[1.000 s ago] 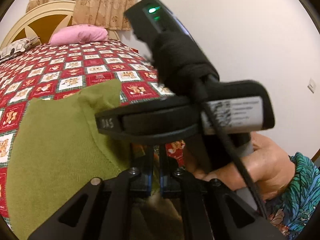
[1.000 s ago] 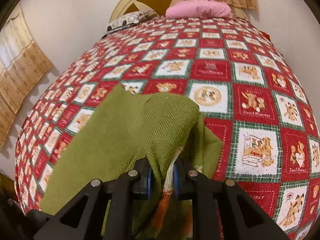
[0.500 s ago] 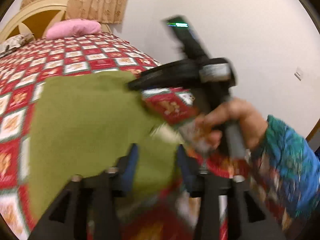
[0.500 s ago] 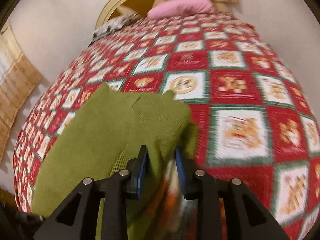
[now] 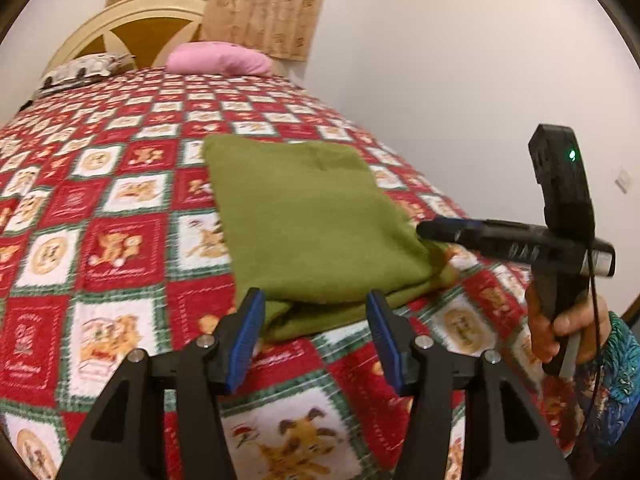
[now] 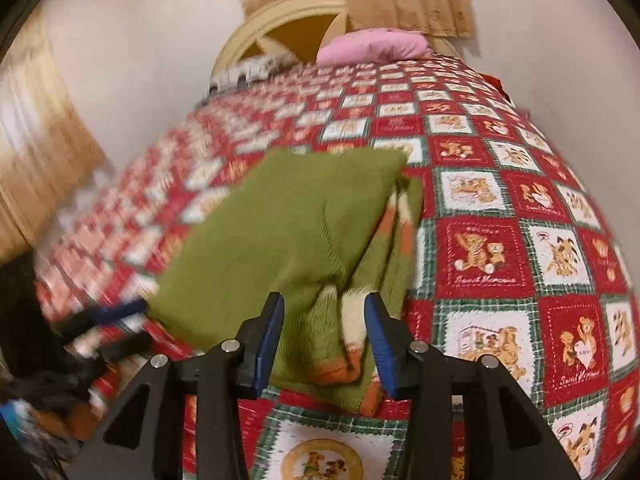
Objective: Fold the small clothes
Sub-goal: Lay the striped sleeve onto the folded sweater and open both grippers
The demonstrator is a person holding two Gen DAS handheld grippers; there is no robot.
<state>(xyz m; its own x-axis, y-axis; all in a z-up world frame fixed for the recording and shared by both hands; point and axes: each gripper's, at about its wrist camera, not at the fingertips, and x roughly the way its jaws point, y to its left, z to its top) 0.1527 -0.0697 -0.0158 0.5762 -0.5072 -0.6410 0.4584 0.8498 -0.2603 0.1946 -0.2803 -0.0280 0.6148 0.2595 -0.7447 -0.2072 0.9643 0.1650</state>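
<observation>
On the quilt [image 5: 120, 248], both grippers [image 5: 316, 332] [image 6: 324, 334] gape, released; sweater's [image 5: 308, 224] striped sleeve [image 6: 394, 224] seems partly tucked under.

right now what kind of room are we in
Most likely a bedroom: a bed under a red patchwork quilt, a pink pillow against a cream headboard, and curtains behind.

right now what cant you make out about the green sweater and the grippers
- Green sweater: its front and lower layers are folded under; only striped cuffs peek out in the right wrist view.
- Left gripper: jaws open; in the right wrist view it is a motion-blurred smear at the left edge.
- Right gripper: jaws open; the left wrist view shows it side-on, too blurred to tell whether it touches the sweater.
</observation>
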